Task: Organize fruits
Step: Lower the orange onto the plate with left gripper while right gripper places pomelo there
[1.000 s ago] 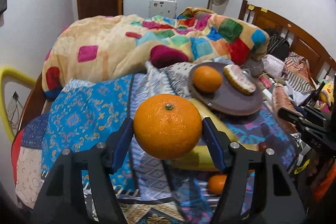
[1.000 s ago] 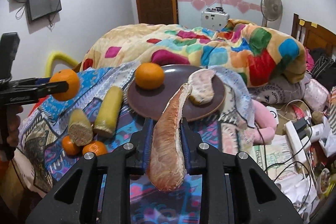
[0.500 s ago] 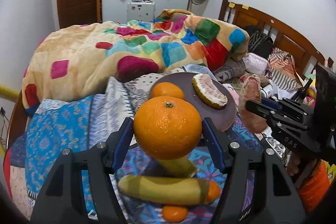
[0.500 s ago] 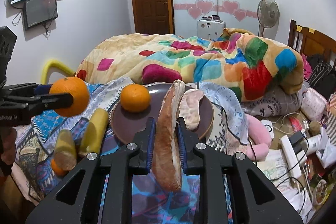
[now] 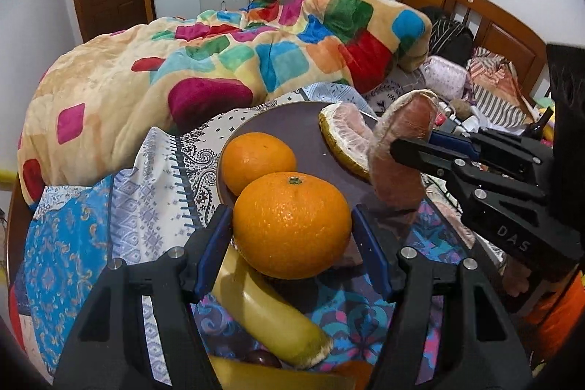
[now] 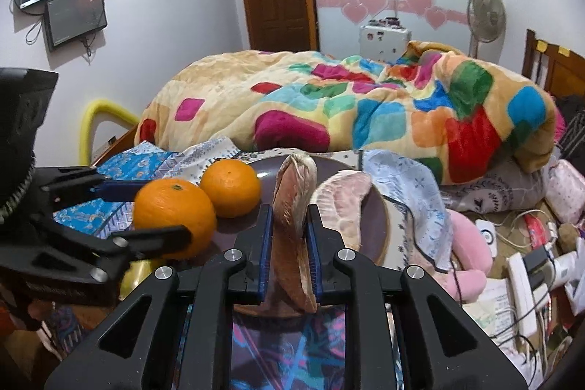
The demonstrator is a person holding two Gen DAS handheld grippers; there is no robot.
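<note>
My left gripper (image 5: pixel 292 225) is shut on a large orange (image 5: pixel 291 224), held at the near rim of a dark round plate (image 5: pixel 292 123). A second orange (image 5: pixel 258 159) and a pomelo wedge (image 5: pixel 345 137) lie on that plate. My right gripper (image 6: pixel 289 236) is shut on a pink peeled pomelo segment (image 6: pixel 294 203), held upright over the plate (image 6: pixel 373 233) beside the lying wedge (image 6: pixel 343 203). In the right wrist view the left gripper (image 6: pixel 153 214) carries its orange (image 6: pixel 173 216) next to the plate's orange (image 6: pixel 230 187). In the left wrist view the right gripper (image 5: pixel 420 148) comes in from the right with its segment (image 5: pixel 402 148).
A yellow banana-like fruit (image 5: pixel 263 313) and small fruits lie on the patterned cloth (image 5: pixel 73 243) below my left gripper. A bright patchwork blanket (image 6: pixel 365 97) is heaped behind the plate. Cables, boxes and a pink plush (image 6: pixel 464 243) crowd the right side.
Both grippers have moved toward the plate with their fruit. The left one's orange came from over the cloth to the plate's near rim, and the right one's segment now stands over the plate.
</note>
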